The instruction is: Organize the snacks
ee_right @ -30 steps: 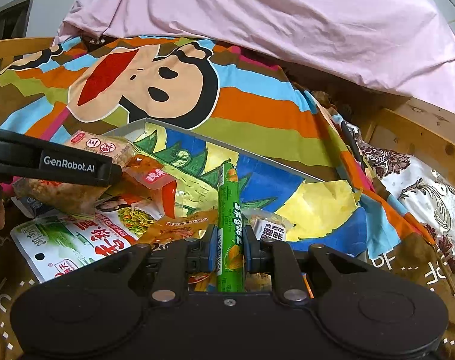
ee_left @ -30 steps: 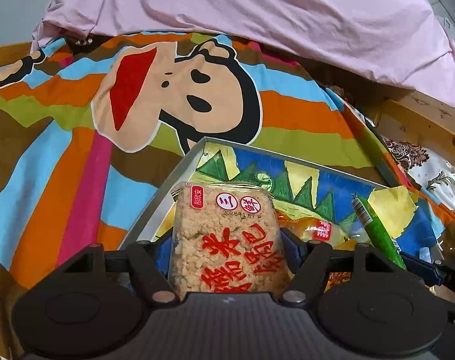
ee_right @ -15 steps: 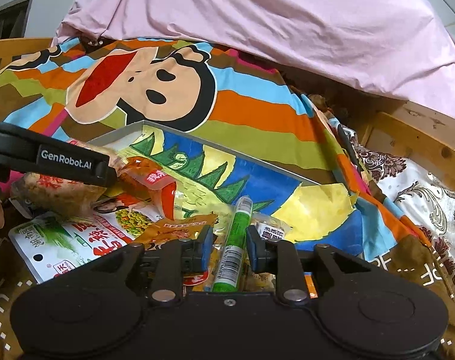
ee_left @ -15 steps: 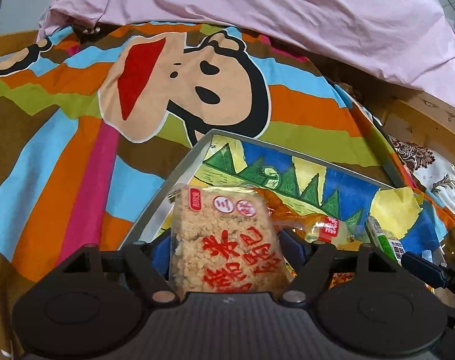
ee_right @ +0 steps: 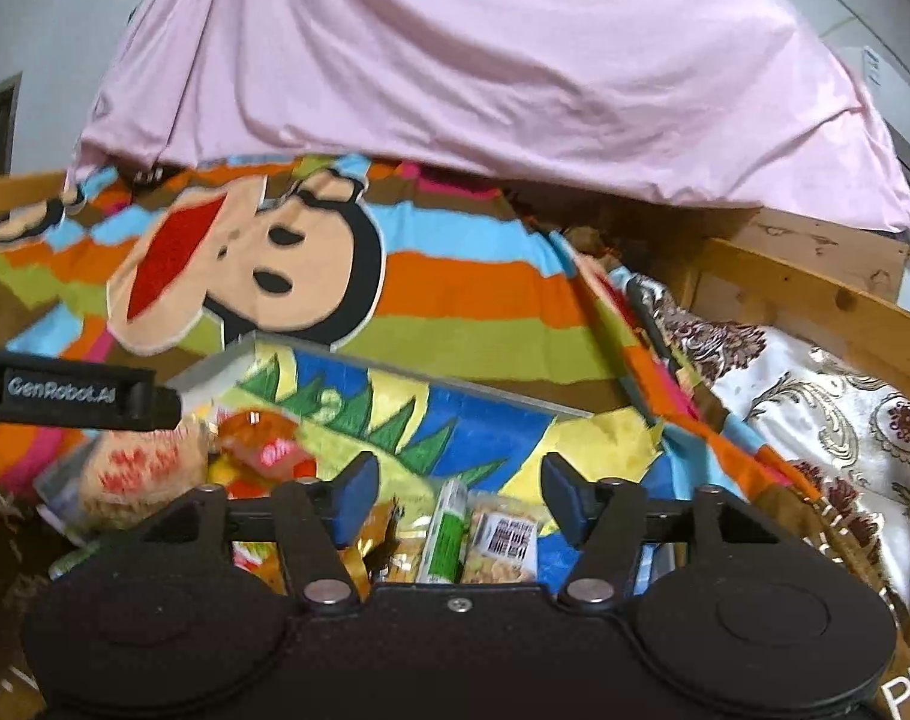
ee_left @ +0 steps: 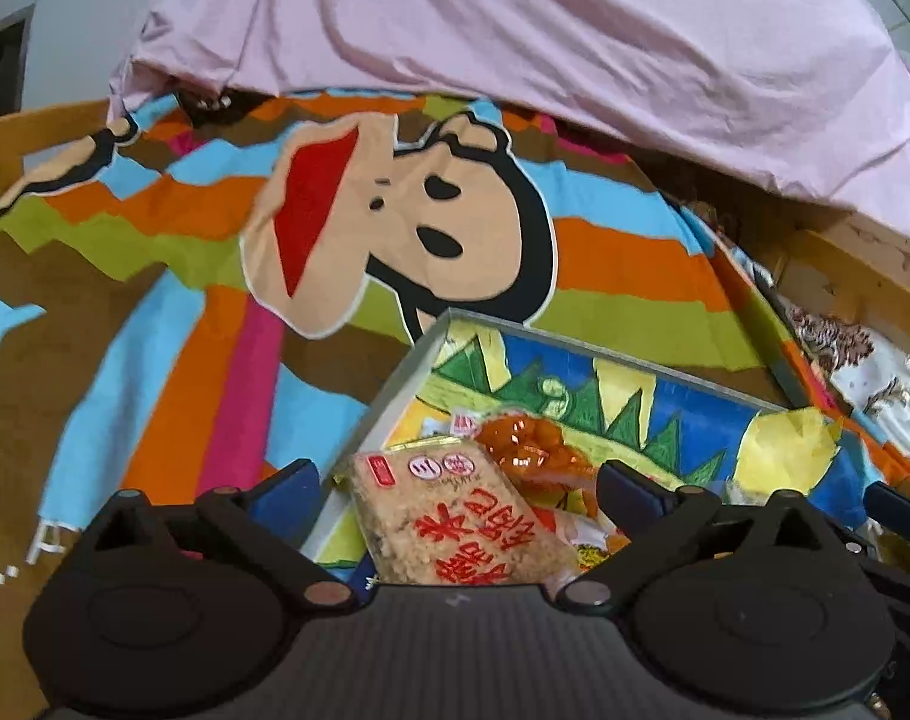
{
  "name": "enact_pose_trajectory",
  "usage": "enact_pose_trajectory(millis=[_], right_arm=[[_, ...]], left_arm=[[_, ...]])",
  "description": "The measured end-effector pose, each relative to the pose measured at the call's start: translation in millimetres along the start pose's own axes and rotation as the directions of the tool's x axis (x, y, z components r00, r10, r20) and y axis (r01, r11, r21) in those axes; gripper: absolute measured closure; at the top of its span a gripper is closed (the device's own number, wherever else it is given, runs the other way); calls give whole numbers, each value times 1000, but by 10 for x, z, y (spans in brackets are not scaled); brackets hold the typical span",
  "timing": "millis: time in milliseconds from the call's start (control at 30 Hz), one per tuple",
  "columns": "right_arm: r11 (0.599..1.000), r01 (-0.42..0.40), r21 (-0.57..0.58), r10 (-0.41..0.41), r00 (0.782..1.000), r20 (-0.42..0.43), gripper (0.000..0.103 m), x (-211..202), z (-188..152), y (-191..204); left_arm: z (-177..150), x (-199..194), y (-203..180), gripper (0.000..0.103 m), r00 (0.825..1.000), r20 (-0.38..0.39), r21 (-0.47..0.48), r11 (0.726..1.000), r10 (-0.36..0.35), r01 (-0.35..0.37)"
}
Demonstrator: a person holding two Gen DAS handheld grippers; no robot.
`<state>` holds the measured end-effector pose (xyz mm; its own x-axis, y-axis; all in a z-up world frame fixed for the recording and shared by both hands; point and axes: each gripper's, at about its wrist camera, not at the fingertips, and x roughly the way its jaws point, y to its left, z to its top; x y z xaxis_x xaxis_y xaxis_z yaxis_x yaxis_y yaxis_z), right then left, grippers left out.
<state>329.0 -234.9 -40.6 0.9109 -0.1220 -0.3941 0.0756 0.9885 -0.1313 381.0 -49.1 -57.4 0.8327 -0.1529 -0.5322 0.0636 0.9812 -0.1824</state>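
Observation:
A shallow box (ee_left: 395, 387) with a colourful drawn lining lies on the bed and holds several snack packs. In the left wrist view my left gripper (ee_left: 457, 483) is open, and the rice-cracker pack (ee_left: 460, 519) with red lettering lies loose between its fingers in the box's near corner, beside an orange pack (ee_left: 532, 447). In the right wrist view my right gripper (ee_right: 457, 483) is open above the green stick snack (ee_right: 446, 531), which lies in the box (ee_right: 395, 369) next to a small barcoded pack (ee_right: 505, 543). The left gripper's finger (ee_right: 77, 399) shows at the left.
The box rests on a striped cartoon-monkey sheet (ee_left: 395, 228). A pink blanket (ee_left: 514, 36) is heaped behind it. A wooden bed frame (ee_right: 814, 294) and a floral cushion (ee_right: 814, 414) lie to the right.
Both grippers have opened. The left one let go of the rice-cracker pack and the right one let go of the green stick; both snacks now lie in the box. Both grippers drew back.

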Motion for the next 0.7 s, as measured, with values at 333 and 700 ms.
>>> enact_pose_trajectory(millis=[333,700], right_arm=[[993,-34,111,18,989,144,11,-626,262,-259],[992,-72,102,43,964,263,3,-1356,348,-397]], left_arm=[[167,-652,56,1,991,127,-39,999,42,-38],[112,-1499,-205,1,948,303,87,987,99,-132]])
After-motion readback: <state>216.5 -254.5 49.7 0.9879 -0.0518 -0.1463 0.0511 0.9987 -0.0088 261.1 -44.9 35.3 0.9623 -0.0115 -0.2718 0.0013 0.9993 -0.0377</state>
